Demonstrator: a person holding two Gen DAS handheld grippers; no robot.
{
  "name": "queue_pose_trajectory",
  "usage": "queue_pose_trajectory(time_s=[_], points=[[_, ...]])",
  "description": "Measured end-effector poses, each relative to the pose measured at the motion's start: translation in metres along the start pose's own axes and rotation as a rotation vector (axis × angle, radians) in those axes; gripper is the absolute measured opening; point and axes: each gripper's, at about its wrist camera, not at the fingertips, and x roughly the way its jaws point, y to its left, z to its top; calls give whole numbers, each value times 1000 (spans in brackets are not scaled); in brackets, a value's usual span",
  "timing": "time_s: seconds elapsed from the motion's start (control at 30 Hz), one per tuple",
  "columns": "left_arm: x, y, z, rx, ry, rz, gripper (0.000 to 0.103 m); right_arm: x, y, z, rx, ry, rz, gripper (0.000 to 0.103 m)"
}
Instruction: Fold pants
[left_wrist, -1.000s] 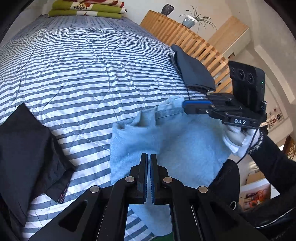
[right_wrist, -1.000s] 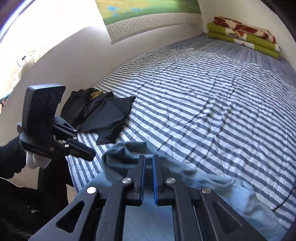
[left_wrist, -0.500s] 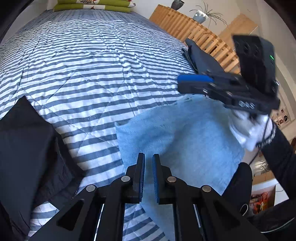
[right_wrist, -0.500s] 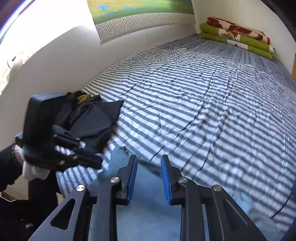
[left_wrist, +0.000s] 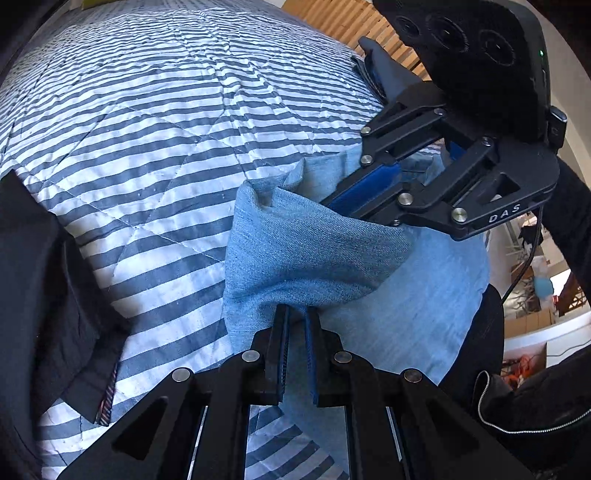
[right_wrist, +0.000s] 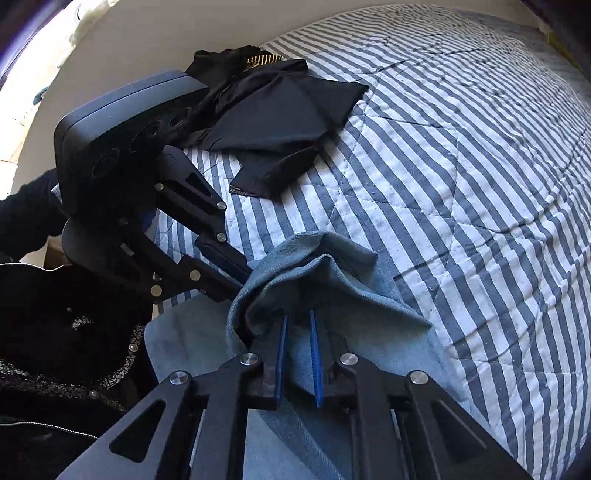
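Two fisheye cams, one on each claw, both looking forward along their own fingers and tilted steeply down at the striped bed (left_wrist: 155, 122). Both sit really close to the light blue pants (left_wrist: 303, 251). The left view looks across the bed toward a wooden slatted frame (left_wrist: 332, 18) and catches the right claw (left_wrist: 332, 199) on its right side. The right view faces the white wall (right_wrist: 155, 40) and has the left claw (right_wrist: 240, 275) on its left. Both share the bunched pants, the bedcover and the black clothes (right_wrist: 280, 122).
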Motion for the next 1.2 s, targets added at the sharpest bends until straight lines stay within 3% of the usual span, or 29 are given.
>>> queue_pose_trajectory(time_s=[0.13, 0.2, 0.3, 0.4, 0.43, 0.53, 0.6, 0.63, 0.73, 0.8, 0.9, 0.93, 0.97, 1.03, 1.07, 1.13, 1.2], points=[[3, 3, 2, -9, -19, -12, 8, 14, -12, 16, 4, -19, -10, 12], [2, 6, 7, -29, -37, -23, 8, 9, -32, 32, 67, -107, -3, 10], [-5, 6, 16, -24, -63, -34, 8, -18, -82, 46, 266, -227, -39, 12], [-14, 3, 34, 1, -120, -76, 8, -58, -104, 35, 348, -313, -95, 12], [-11, 5, 41, 17, -126, -76, 9, -71, -106, 26, 371, -346, -77, 12], [6, 41, 56, -85, -75, 123, 9, -99, -94, -1, 385, -410, -44, 12], [-1, 70, 55, -188, -100, 226, 9, -106, -84, -22, 404, -422, -27, 12], [-7, 76, 53, -202, -116, 240, 9, -106, -77, -33, 416, -422, -12, 12], [-27, 73, 50, -203, -172, 167, 10, -86, -51, -57, 422, -385, 29, 15], [-34, 55, 52, -154, -200, 115, 10, -57, -36, -62, 395, -310, -43, 17], [-24, 22, 56, -103, -168, -56, 12, -9, -44, -62, 442, -226, -60, 17], [-16, 14, 59, -87, -145, -72, 15, 2, -49, -60, 479, -226, -58, 17], [-6, 9, 58, -69, -120, -43, 16, 10, -54, -58, 496, -232, -50, 17], [20, 14, 54, -81, -51, 118, 16, 8, -49, -55, 459, -239, -85, 17], [23, 19, 52, -75, -59, 139, 6, 2, -46, -57, 463, -241, -103, 17], [6, 26, 47, -134, -103, 170, 6, -14, -38, -70, 491, -266, -130, 17], [-14, 27, 40, -170, -164, 170, 13, -33, -22, -87, 511, -297, -166, 18]])
